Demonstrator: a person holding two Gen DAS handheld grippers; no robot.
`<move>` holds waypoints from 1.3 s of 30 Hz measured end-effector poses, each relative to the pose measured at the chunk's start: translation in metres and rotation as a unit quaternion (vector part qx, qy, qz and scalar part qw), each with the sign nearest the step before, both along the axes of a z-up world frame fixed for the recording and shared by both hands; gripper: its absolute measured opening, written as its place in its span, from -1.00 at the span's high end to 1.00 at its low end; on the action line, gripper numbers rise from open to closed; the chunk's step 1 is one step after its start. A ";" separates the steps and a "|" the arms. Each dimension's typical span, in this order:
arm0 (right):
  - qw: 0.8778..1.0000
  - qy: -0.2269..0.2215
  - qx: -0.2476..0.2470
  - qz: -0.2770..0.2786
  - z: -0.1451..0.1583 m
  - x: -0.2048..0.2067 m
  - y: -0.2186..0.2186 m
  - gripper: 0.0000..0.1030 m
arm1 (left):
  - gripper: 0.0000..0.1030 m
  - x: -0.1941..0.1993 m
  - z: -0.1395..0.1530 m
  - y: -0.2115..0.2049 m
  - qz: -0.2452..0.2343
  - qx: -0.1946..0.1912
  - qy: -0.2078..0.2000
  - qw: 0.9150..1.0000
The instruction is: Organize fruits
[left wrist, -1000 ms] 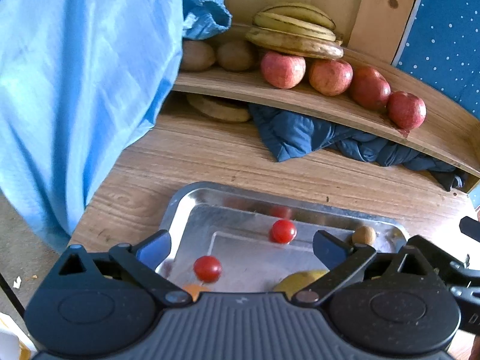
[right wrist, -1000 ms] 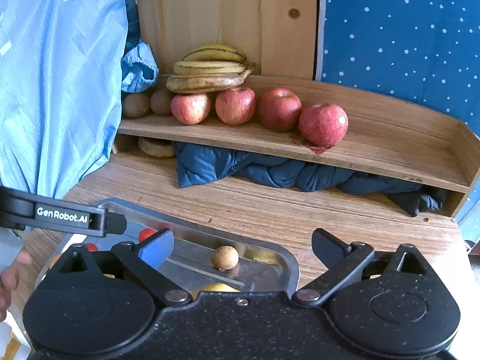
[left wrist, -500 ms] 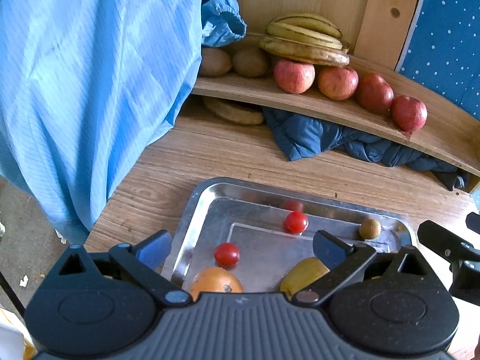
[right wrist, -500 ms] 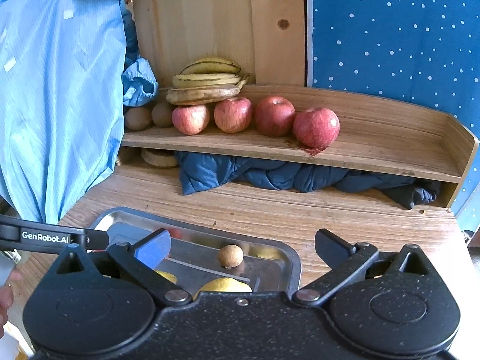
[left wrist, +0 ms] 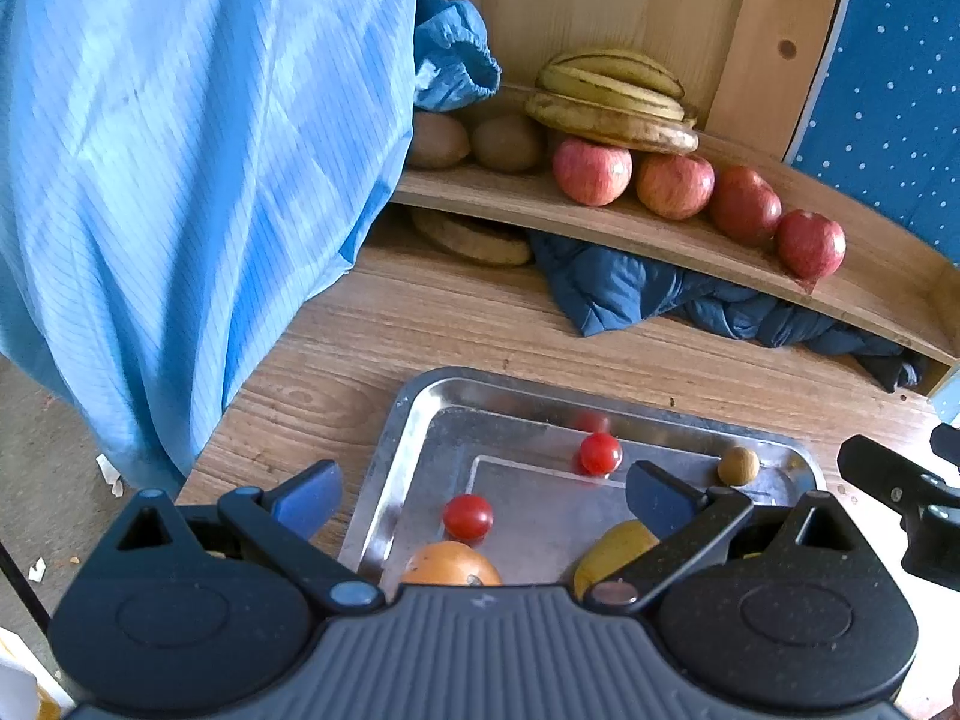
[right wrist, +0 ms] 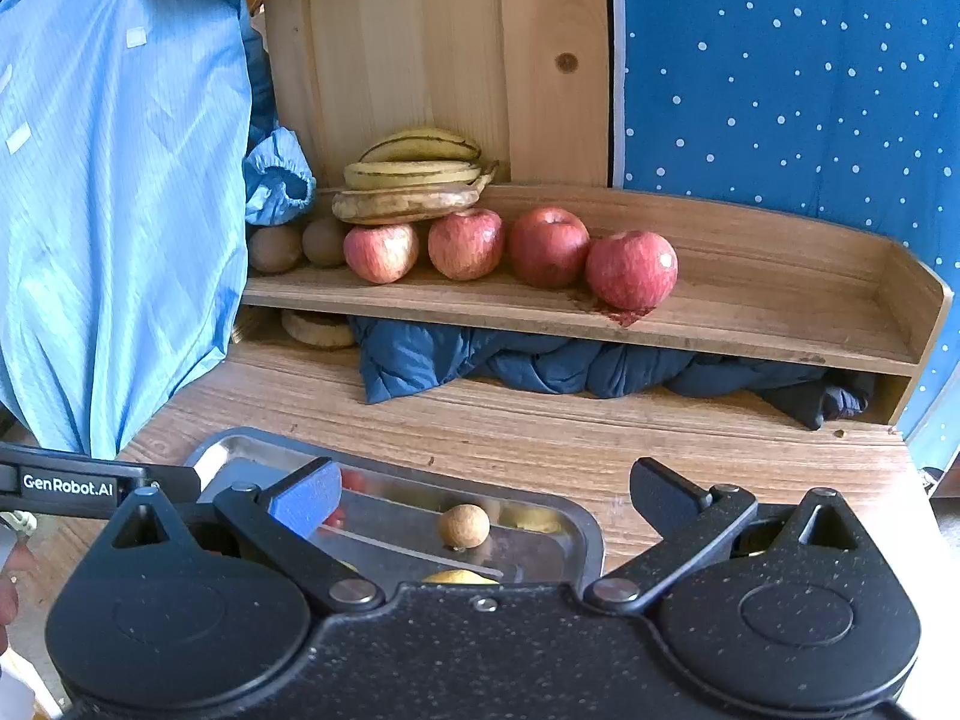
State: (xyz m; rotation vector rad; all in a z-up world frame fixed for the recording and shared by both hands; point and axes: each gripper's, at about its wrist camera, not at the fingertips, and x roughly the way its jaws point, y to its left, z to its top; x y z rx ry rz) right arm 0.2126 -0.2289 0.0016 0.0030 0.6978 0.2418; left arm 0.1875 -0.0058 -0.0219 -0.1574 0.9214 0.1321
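both pairs of fingers stand wide apart and hold nothing: the left gripper [left wrist: 483, 495] hangs over the near part of the metal tray [left wrist: 384, 468], the right gripper [right wrist: 483, 495] over the tray's right end. inside the tray lie two cherry tomatoes [left wrist: 468, 516], an orange [left wrist: 450, 564] at the near edge, a yellow fruit [left wrist: 612, 552] beside it whose long axis i cannot tell, because it is half hidden, and a small brown round fruit [right wrist: 463, 525] toward the tray's far right corner. the nearer tomato and the orange lie just ahead of the left fingers and between them, so i judge the left hand is closer to these; the brown fruit lies ahead of the right fingers. beyond the tray, on the wooden table [right wrist: 540, 426], a shelf [right wrist: 750, 324] carries four apples [right wrist: 630, 267], bananas [right wrist: 414, 180] and kiwis [right wrist: 276, 246] in groups, with free space at its right. a dark blue cloth [right wrist: 540, 369] is under the shelf, and a light blue garment [left wrist: 180, 150] hangs left of the tray.
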 end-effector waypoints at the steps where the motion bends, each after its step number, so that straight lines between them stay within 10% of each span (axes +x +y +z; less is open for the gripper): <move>1: 1.000 -0.001 -0.001 -0.002 0.001 -0.001 0.000 -0.98 | -0.99 -0.002 0.001 0.001 -0.001 -0.001 -0.003 1.000; 39: 0.998 -0.033 0.013 -0.050 0.030 -0.112 0.030 -0.98 | -0.99 -0.108 0.027 0.035 -0.065 -0.010 -0.062 0.996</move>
